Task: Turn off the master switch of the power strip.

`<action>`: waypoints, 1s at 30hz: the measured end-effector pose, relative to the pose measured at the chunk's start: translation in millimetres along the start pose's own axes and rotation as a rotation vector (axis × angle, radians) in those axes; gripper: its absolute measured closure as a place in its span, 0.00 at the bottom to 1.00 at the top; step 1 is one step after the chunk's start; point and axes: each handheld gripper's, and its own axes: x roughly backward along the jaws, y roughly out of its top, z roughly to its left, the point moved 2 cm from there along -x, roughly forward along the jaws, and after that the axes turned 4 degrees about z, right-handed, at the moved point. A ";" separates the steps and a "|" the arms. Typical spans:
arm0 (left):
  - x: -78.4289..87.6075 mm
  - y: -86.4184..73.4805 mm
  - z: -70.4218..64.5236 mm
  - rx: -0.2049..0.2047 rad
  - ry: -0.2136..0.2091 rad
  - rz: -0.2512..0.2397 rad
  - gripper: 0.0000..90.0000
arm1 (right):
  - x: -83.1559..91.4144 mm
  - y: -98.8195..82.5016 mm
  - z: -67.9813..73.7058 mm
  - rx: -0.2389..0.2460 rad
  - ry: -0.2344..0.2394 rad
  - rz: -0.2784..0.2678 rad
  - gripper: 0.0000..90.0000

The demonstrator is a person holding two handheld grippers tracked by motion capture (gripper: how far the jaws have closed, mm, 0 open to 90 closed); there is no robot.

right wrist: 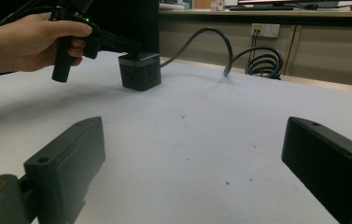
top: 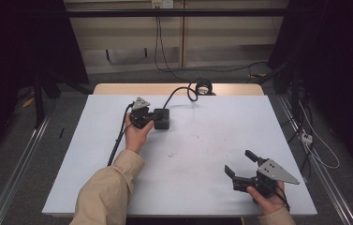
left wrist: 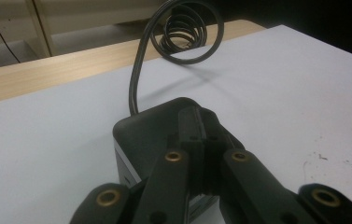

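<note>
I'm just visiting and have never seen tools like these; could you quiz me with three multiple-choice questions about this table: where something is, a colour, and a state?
1. Where does the black box sit?
A. by the left gripper
B. by the right gripper
C. on the floor

2. What colour is the cable from the box?
A. white
B. black
C. red

3. How do the right gripper's jaws stand?
A. shut on the box
B. shut on nothing
C. wide apart

Answers:
1 A, the left gripper's closed tips rest on the box's top.
2 B, it coils black at the table's far edge.
3 C, bare table shows between them.
</note>
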 end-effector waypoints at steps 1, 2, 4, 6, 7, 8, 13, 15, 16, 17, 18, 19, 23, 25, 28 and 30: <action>-0.3 0.1 -0.1 -0.001 0.002 -0.001 1.00 | 0.1 0.0 0.2 0.000 0.000 0.001 0.06; -0.5 0.0 -0.2 0.000 0.003 -0.002 1.00 | 0.4 -0.1 0.3 0.000 -0.001 0.002 0.06; -1.0 -0.3 0.1 0.003 0.003 -0.006 1.00 | 0.8 -0.2 0.2 0.003 -0.001 0.003 0.06; -1.0 -0.5 -0.2 0.001 0.002 -0.008 1.00 | 1.0 -0.2 0.1 0.003 -0.002 0.003 0.06; -1.0 -0.5 -0.1 -0.001 0.002 -0.008 1.00 | 1.0 -0.3 0.1 0.003 -0.002 0.003 0.06; -0.9 -0.7 0.3 0.001 0.000 -0.008 1.00 | 1.0 -0.4 0.2 0.002 -0.002 0.003 0.06; -1.1 -0.6 -0.1 -0.005 0.001 -0.009 1.00 | 1.3 -0.2 0.6 0.005 -0.003 0.002 0.06; -1.1 -0.6 -0.1 -0.004 0.002 -0.010 1.00 | 1.3 -0.2 0.8 0.004 -0.004 0.003 0.06; -1.1 -0.7 -0.2 -0.004 0.003 -0.011 1.00 | 1.3 -0.3 0.7 0.008 -0.002 0.002 0.06; -1.1 -0.6 -0.3 -0.008 0.006 -0.009 1.00 | 1.2 -0.3 1.0 0.007 -0.002 0.003 0.06; -1.1 -0.5 -0.4 -0.010 0.007 -0.007 1.00 | 1.1 -0.3 1.4 0.004 -0.001 0.005 0.06; -1.1 -0.5 -0.5 -0.010 0.008 -0.007 1.00 | 1.0 -0.3 1.5 0.004 0.002 0.006 0.06; -1.1 -0.5 -0.4 -0.006 0.007 -0.008 1.00 | 1.1 -0.2 1.7 0.004 0.002 0.004 0.06; -1.1 -0.6 -0.3 -0.002 0.004 -0.009 1.00 | 1.2 -0.2 1.6 0.005 0.000 0.003 0.06; -1.1 -0.7 -0.5 0.000 0.005 -0.010 1.00 | 1.0 -0.2 1.7 0.006 0.001 0.004 0.06; -1.2 -0.6 -0.4 -0.001 0.006 -0.009 1.00 | 0.8 -0.3 1.9 0.006 0.004 0.005 0.06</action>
